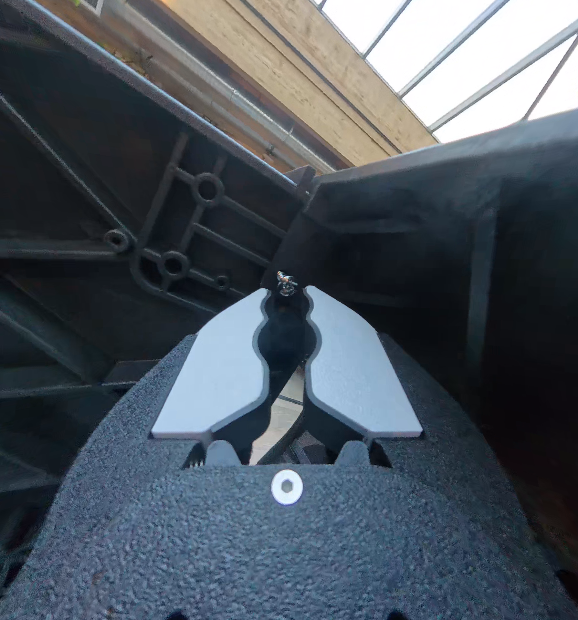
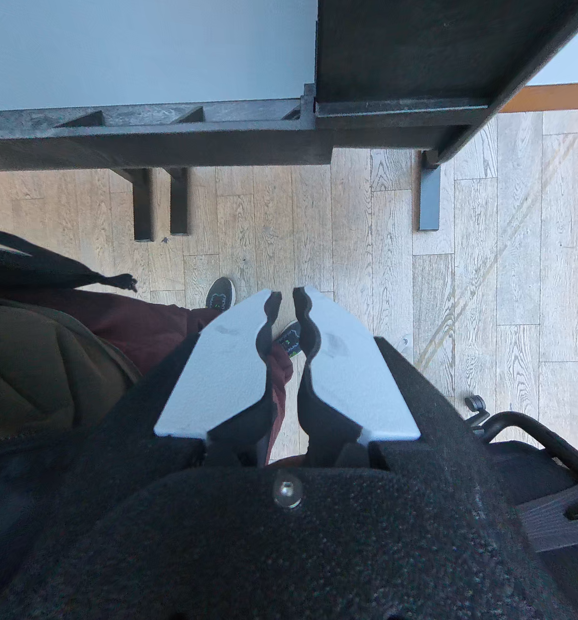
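Screw (image 1: 285, 285) sits pinched at the very tips of your left gripper (image 1: 286, 291), the two grey fingers (image 1: 220, 375) squeezed in on it w/ only a thin slit between them. It's tiny and shiny, and only the tips have it, so it looks like a weak hold. Tip the tool or bump it and the screw could pop out, I think.

Just past the screw, close but I can't tell if touching, is a black plastic part (image 1: 448, 251) on the right. On the left is a black ribbed panel (image 1: 119, 188) w/ round screw holes (image 1: 208, 190). Those ribs and edges are near the tips, so a small slip could knock the screw loose. If it falls in there, it's dark and full of ribs, prob hard to find.

Far off, up high, there's a tan wall (image 1: 280, 60) and a bright window (image 1: 465, 43).

Your right gripper (image 2: 286, 293) holds nothing, fingers a little apart. It points down at the wood floor (image 2: 381, 268), a shoe (image 2: 221, 294) and a black frame (image 2: 213, 134) across the far side. A screw dropped on that floor might roll away.
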Tool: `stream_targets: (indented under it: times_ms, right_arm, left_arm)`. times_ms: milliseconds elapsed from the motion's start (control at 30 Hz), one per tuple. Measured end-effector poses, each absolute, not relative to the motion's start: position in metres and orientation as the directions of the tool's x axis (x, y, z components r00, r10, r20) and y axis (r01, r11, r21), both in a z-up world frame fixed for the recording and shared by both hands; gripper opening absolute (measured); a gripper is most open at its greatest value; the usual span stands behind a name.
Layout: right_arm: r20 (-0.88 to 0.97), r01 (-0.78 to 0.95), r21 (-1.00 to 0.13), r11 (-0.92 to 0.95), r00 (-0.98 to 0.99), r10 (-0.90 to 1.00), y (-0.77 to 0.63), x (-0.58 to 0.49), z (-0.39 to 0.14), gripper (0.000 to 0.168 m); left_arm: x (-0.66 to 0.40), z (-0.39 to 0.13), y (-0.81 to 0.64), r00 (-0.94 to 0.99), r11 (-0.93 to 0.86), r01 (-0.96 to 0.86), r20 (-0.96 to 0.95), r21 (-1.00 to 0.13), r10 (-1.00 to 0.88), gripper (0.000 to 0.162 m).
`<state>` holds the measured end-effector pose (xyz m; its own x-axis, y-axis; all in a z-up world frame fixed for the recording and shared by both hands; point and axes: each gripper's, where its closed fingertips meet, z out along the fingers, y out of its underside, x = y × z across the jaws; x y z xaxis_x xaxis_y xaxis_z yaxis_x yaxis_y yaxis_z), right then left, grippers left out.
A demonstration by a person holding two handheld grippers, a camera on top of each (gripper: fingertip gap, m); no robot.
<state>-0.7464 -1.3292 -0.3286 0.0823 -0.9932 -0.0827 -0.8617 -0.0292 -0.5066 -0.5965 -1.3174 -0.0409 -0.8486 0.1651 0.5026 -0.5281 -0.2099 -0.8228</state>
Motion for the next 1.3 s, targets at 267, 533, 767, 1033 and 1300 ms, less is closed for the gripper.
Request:
stream_targets:
  times_ms: [267, 533, 767, 1033, 1300]
  right_arm:
    - [-0.086, -0.870, -0.492, -0.041, 0.095, -0.992, -1.3297, -0.7481, -0.3319, 0.014]
    - [-0.092, -0.873, -0.485, -0.049, 0.107, -0.990, -1.3302, -0.7467, -0.3349, 0.015]
    - [-0.094, -0.869, -0.492, -0.056, 0.118, -0.989, -1.3286, -0.7414, -0.3352, 0.015]
    - [-0.094, -0.868, -0.493, -0.057, 0.118, -0.989, -1.3276, -0.7421, -0.3364, 0.015]
    - [-0.085, -0.866, -0.497, -0.059, 0.116, -0.990, -1.3275, -0.7431, -0.3351, 0.015]
  left_arm:
    - [-0.5943, -0.0393, -1.3227, -0.752, -0.159, -0.659, 0.639, -0.735, 0.163, 0.018]
    - [-0.5954, -0.0365, -1.3253, -0.739, -0.149, -0.670, 0.634, -0.727, 0.227, 0.011]
    - [-0.5951, -0.0380, -1.3257, -0.902, -0.173, -0.426, 0.403, -0.888, 0.151, 0.011]
    - [-0.5942, -0.0385, -1.3257, -0.970, -0.193, -0.240, 0.225, -0.952, 0.094, 0.011]
    - [-0.5937, -0.0351, -1.3176, -0.766, -0.269, -0.611, 0.470, -0.745, 0.438, 0.013]
